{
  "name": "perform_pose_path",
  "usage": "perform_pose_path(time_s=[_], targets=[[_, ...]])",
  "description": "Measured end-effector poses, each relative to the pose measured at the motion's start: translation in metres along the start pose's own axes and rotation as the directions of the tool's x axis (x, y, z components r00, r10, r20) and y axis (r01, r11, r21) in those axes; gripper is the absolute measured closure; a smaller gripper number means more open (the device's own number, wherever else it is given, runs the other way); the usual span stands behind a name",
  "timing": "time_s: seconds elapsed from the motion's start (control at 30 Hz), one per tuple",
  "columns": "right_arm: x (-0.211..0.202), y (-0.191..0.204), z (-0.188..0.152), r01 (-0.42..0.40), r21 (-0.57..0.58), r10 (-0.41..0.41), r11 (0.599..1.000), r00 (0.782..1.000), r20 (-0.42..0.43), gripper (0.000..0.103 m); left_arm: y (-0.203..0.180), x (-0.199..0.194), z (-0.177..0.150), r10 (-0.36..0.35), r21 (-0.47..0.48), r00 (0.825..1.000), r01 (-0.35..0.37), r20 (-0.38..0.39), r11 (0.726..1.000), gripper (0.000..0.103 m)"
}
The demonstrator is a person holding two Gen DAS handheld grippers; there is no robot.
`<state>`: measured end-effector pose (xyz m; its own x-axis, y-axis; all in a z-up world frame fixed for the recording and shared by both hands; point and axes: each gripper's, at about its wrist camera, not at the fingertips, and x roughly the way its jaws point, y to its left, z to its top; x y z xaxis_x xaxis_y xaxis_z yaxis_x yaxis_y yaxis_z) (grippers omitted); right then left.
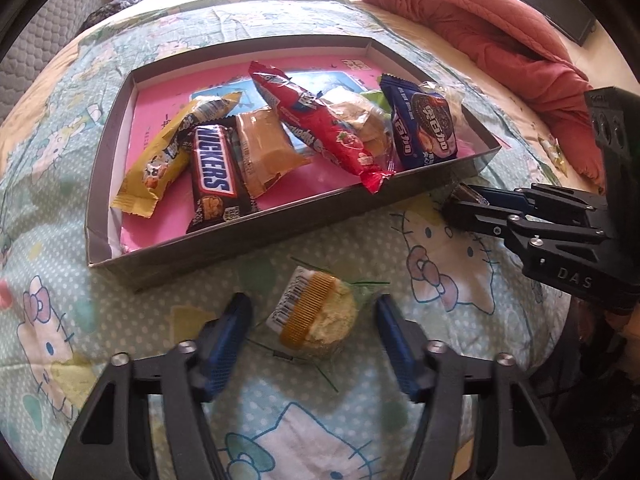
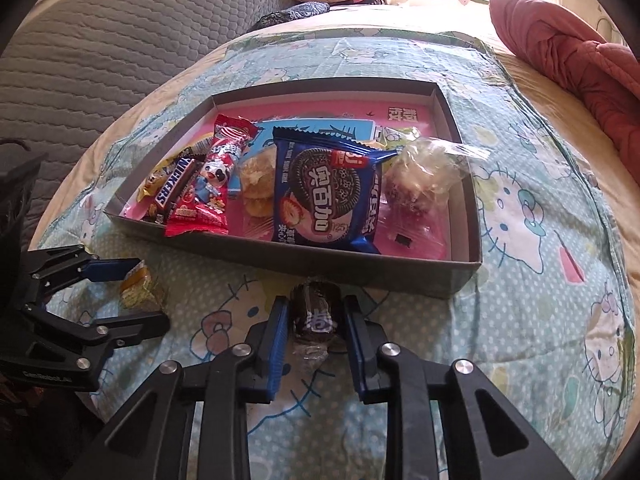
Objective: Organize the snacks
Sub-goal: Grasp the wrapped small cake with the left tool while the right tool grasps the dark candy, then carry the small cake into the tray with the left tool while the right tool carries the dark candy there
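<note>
On the bedspread before the snack box's (image 1: pixel 256 236) near wall, my left gripper (image 1: pixel 312 328) straddles the pale wrapped cake (image 1: pixel 320 320), pads not yet touching; close squarely. My right gripper (image 2: pixel 316 320), clamped on the chocolate cake (image 2: pixel 316 312), should lift clear of that wall.

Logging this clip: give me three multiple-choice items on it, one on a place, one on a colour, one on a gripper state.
1. Where does the pale cookie lie?
A. in the box
B. on the sheet, between the left gripper's fingers
C. on the red blanket

2. What colour is the Oreo pack?
A. blue
B. green
C. white

3. How is the right gripper?
A. wide open
B. shut on a dark wrapped cake
C. shut on nothing

B: the cookie sits on the sheet, outside the box, with gaps to the left gripper pads.
A: its wrapper is blue.
B: both pads press the cake.
</note>
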<state>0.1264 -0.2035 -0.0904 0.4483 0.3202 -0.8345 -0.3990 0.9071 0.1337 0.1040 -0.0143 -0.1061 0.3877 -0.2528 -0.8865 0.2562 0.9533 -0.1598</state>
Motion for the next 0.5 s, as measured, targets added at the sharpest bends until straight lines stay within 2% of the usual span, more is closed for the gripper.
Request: perform_pose_path(time_s=[0.07,0.17,0.27,0.5], targets=[[-0.006,-0.001,0.0,-0.03,0.015,0.03,0.999,1.0,0.008,0.076,-0.002,-0.001,0.001,-0.001,0.002,1.0,0.001,0.007,1.0,0.056],[-0.015,-0.001,0.001,-0.068,0.03,0.068,0.997,0.997,0.031,0.076,0.002,-0.004,0.002,-0.014,-0.016,1.0,0.014,0.012,1.0,0.066],[-0.024,0.0,0.003,-0.113,0.038,0.111,0.993,0.992,0.063,0.076,0.007,-0.009,0.003,-0.048,-0.05,0.999,0.049,0.024,0.998,0.068],[-0.037,0.009,0.009,-0.151,0.012,0.148,0.988,0.981,0.125,0.076,0.013,-0.036,0.007,-0.059,-0.068,0.995,0.065,0.083,0.996,0.068]])
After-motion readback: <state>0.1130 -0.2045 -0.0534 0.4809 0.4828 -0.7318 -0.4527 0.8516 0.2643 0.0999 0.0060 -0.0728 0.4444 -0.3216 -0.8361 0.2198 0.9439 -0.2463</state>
